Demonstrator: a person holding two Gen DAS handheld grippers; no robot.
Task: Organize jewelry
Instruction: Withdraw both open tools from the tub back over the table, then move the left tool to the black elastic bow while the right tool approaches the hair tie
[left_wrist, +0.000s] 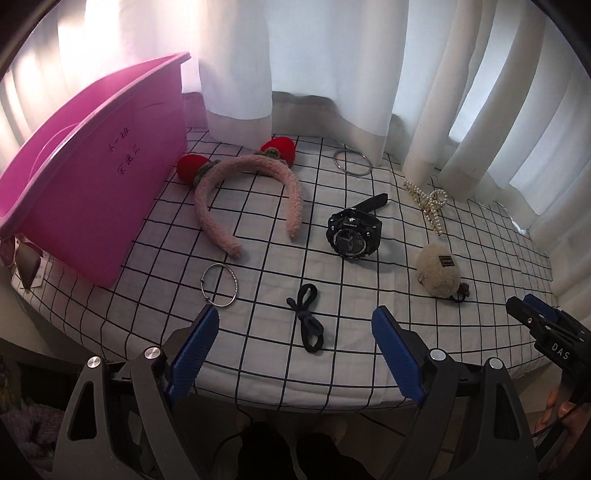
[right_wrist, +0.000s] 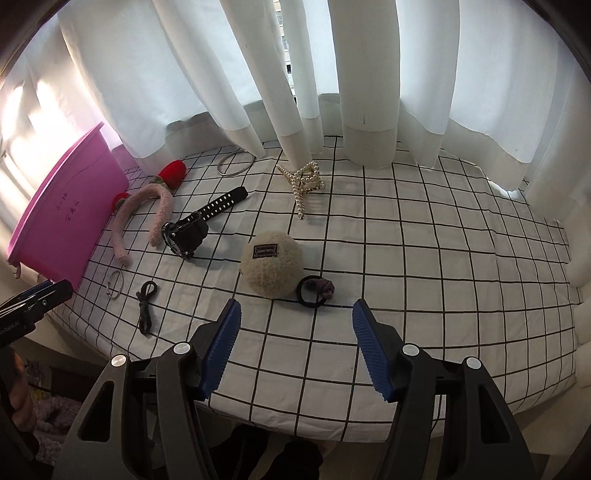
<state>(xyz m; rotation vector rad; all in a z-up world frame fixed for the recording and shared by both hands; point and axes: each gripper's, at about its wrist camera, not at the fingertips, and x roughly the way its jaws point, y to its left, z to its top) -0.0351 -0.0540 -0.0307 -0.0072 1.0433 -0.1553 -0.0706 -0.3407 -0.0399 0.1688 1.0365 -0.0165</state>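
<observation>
Bangles: two, one (left_wrist: 352, 162) by the curtain, one (left_wrist: 221, 284) near the bin.
Headband (left_wrist: 248, 195): one, beside the bin.
Watch (left_wrist: 354, 234): one, mid-cloth.
Pearl clip (right_wrist: 303, 182): one, near the curtain.
Pompom tie (right_wrist: 272, 264): one.
Black tie (left_wrist: 307, 321): one, before the left gripper (left_wrist: 293, 332).
Bin (left_wrist: 88, 199): one, pink, far left.
Left gripper: fingers wide apart, empty.
Right gripper (right_wrist: 295, 325): fingers apart, empty.
Surface: checked cloth (right_wrist: 424, 266).
Room: white curtains (right_wrist: 369, 74), daylight.
</observation>
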